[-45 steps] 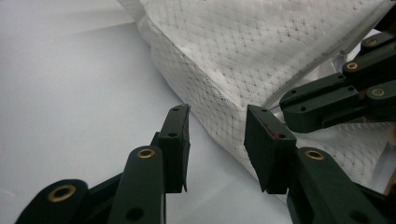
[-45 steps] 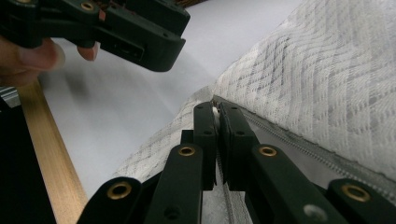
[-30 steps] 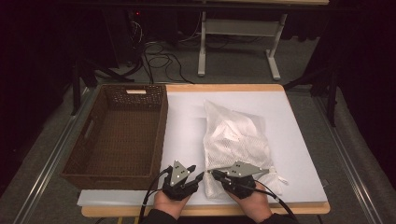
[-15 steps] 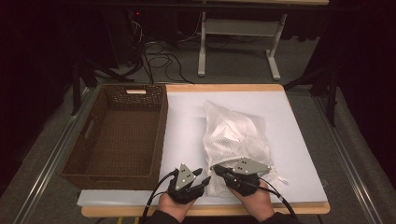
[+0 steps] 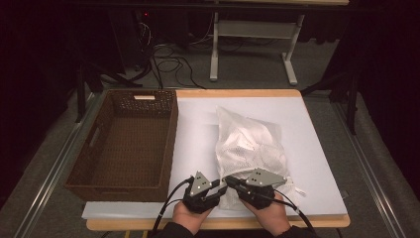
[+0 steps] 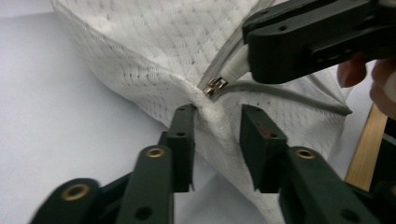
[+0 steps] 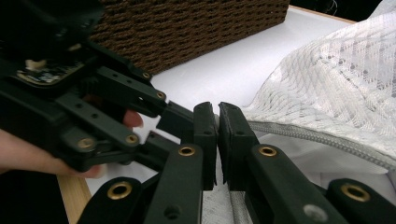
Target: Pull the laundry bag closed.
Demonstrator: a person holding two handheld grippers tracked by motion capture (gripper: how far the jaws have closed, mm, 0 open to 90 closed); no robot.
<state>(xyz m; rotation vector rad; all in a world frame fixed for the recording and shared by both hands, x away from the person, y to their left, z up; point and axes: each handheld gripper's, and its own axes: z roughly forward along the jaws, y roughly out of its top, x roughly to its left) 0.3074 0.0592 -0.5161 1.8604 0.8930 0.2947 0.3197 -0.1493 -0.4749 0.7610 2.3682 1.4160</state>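
Note:
A white mesh bag (image 5: 252,144) lies on the white sheet, its zipped end toward the person. My right gripper (image 5: 232,181) (image 7: 217,109) is shut on the zipper's pull tab. The metal slider (image 6: 214,87) sits just below that gripper's black jaws in the left gripper view. My left gripper (image 5: 222,188) (image 6: 217,121) straddles a fold of the bag's corner (image 6: 219,126) right under the slider. Its jaws have just been closing, a clear gap remains, and the fabric lies loose between them. The two grippers' tips almost meet.
A brown wicker basket (image 5: 171,144) (image 7: 187,28) stands empty at the left of the table. The white sheet (image 5: 198,129) covers the wooden tabletop, whose near edge (image 5: 218,224) runs under the hands. Cables and a desk frame (image 5: 252,44) lie on the floor beyond.
The left gripper has edged a little to the right, closer to the right gripper at the bag's near end. The bag and the basket lie as before.

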